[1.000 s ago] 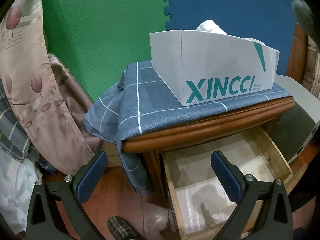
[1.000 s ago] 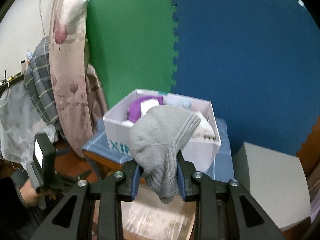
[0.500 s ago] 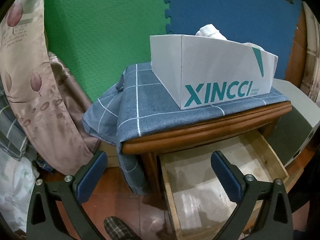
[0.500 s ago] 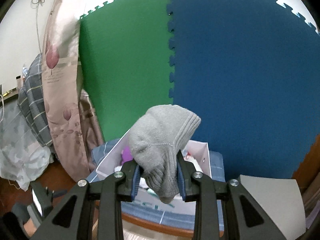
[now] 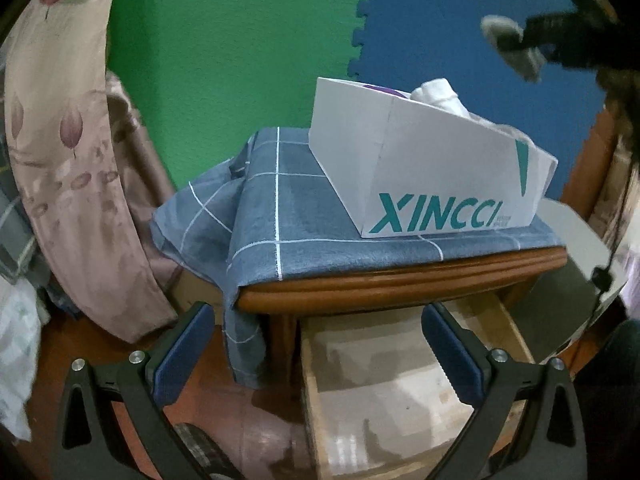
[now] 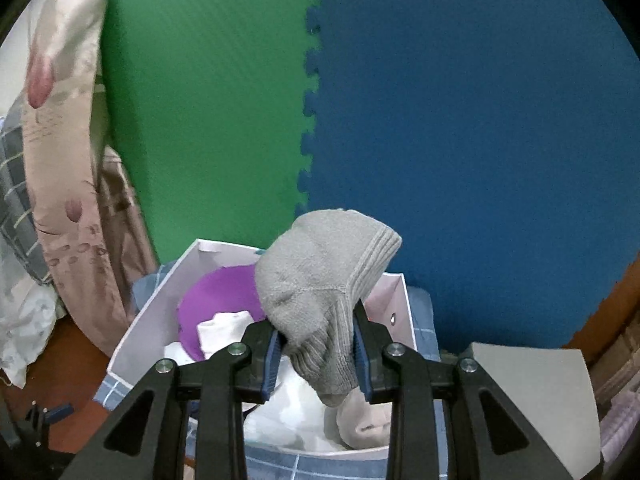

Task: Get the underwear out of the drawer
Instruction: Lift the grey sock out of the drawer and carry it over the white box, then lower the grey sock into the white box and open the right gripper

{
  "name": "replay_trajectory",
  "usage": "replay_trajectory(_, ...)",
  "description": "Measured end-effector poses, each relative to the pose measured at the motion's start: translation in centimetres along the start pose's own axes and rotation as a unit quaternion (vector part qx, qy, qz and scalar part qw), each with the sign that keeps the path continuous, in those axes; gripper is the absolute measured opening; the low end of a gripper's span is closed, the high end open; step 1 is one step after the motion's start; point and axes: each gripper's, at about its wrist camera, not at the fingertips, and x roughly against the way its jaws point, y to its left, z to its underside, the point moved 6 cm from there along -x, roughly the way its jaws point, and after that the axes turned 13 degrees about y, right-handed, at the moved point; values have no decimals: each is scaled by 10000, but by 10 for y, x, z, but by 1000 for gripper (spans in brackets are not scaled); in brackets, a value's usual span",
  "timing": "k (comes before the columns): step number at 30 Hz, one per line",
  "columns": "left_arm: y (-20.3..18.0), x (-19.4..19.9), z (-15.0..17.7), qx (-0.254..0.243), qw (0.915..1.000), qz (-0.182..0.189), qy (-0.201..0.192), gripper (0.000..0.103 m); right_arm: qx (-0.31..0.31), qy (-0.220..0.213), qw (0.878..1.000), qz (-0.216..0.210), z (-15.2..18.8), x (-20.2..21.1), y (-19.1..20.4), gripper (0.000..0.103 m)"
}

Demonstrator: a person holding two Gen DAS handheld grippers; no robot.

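Two claws are in our hands, and they stand in different states. Our right claw (image 6: 316, 354) is closed on a grey knitted garment (image 6: 324, 280), which we hold in the air above the white box (image 6: 144, 320); the blue pads press it from both sides, and its lower end hangs down between them. In the box we see a purple piece (image 6: 216, 296) and some white pieces (image 6: 222, 330) of clothing. The box, with the teal word XINCCI on its side, stands on a blue checked cloth (image 5: 280, 208) that covers the wooden tabletop (image 5: 400, 284) and hangs over its left corner. Our left claw (image 5: 316, 350) is wide open and grips nothing; it hovers low in front of the open drawer (image 5: 380, 392). Under the tabletop the drawer is pulled out, and the part of its bottom that we can see is bare. Behind the box a green mat (image 6: 208, 120) and a blue mat (image 6: 460, 120) are joined on the wall. On the left a floral curtain (image 5: 68, 160) hangs down.
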Motion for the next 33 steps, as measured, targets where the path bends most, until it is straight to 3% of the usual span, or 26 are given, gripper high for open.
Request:
replay_trajectory(11, 10, -1, -2, 340, 9992, 184, 70, 102, -165, 356, 9991, 166, 8, -52, 7, 31)
replay_trajectory(33, 8, -6, 0, 402, 9986, 312, 172, 102, -98, 601, 9979, 236, 17, -91, 30, 31)
